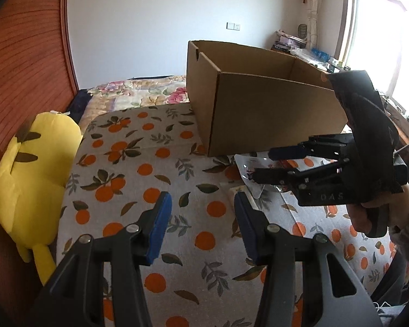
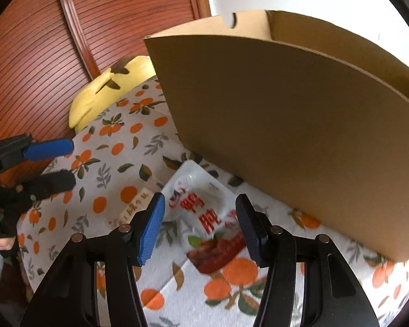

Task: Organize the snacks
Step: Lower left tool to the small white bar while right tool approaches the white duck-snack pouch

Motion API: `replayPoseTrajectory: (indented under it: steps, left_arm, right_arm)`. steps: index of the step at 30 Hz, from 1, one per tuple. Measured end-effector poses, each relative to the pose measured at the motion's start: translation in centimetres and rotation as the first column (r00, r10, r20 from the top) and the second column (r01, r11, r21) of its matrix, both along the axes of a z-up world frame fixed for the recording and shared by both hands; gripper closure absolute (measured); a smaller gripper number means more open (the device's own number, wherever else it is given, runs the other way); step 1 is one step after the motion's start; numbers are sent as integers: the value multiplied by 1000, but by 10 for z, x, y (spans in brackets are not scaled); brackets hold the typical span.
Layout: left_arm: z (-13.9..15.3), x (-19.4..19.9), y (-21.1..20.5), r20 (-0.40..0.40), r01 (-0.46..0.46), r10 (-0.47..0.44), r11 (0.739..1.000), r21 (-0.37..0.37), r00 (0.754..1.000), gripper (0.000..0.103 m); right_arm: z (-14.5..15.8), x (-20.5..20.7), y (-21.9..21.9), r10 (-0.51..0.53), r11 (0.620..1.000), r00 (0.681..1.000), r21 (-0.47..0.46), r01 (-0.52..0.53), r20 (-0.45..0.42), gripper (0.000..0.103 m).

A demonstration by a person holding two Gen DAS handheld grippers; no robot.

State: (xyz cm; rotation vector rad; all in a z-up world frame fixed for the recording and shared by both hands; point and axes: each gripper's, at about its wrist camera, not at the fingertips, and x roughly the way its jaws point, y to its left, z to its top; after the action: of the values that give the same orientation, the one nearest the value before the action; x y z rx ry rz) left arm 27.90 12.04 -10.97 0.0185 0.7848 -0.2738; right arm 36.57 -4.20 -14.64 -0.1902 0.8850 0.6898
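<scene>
A white and red snack packet (image 2: 204,218) with red Chinese characters lies on the orange-print cloth, just in front of the open cardboard box (image 2: 272,125). My right gripper (image 2: 200,227) is open and hovers right over the packet, fingers on either side of it, not touching. In the left wrist view the right gripper (image 1: 264,163) reaches over the packet (image 1: 246,163) below the box (image 1: 259,109). A small beige snack bar (image 2: 135,205) lies left of the packet; it also shows in the left wrist view (image 1: 238,190). My left gripper (image 1: 203,218) is open and empty above the cloth.
A yellow plush toy (image 1: 32,179) lies at the table's left edge against a red-brown slatted wooden door (image 1: 19,54). A bed with a floral cover (image 1: 139,92) sits behind the table. A cluttered desk (image 1: 308,51) stands by the window at far right.
</scene>
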Motion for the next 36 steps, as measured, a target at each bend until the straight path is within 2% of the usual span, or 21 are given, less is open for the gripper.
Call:
replayPoseTrajectory:
  steps: [5,10,16,18,23,30,36]
  left_arm:
    - [-7,0,-2,-14,-10,10,1000,-20,1000,55]
    - [-14,2,-9,-27,-5,4,1000,-13,1000,55]
    - [-21,4,-15,-43,4,-5,1000,-8,999,55]
    - [-23,3,-17,-46,7,-7,1000,-3,999,55]
    - [-26,4,-19,-54,8,-9,1000,-6,999,55]
    - [-29,6,-18,-61,1,-2,1000,-13,998,55]
    - [-31,7,-16,-67,-2,1,1000,-17,998,55]
  right_arm:
    - [-7,5,3,31,999,999,-18,-31,-10,45]
    - [-8,-4,-4,54,999,998,2,-53,-33,42]
    - [-9,-19,-10,63,998,997,15,-63,-42,30]
    - [-8,-25,-11,83,997,996,13,-82,-40,30]
    - [-11,-38,-6,113,989,993,-100,-109,31,29]
    - [-13,-25,7,94,990,993,-115,-86,66,29]
    - [-17,-16,8,93,988,994,-129,-85,57,27]
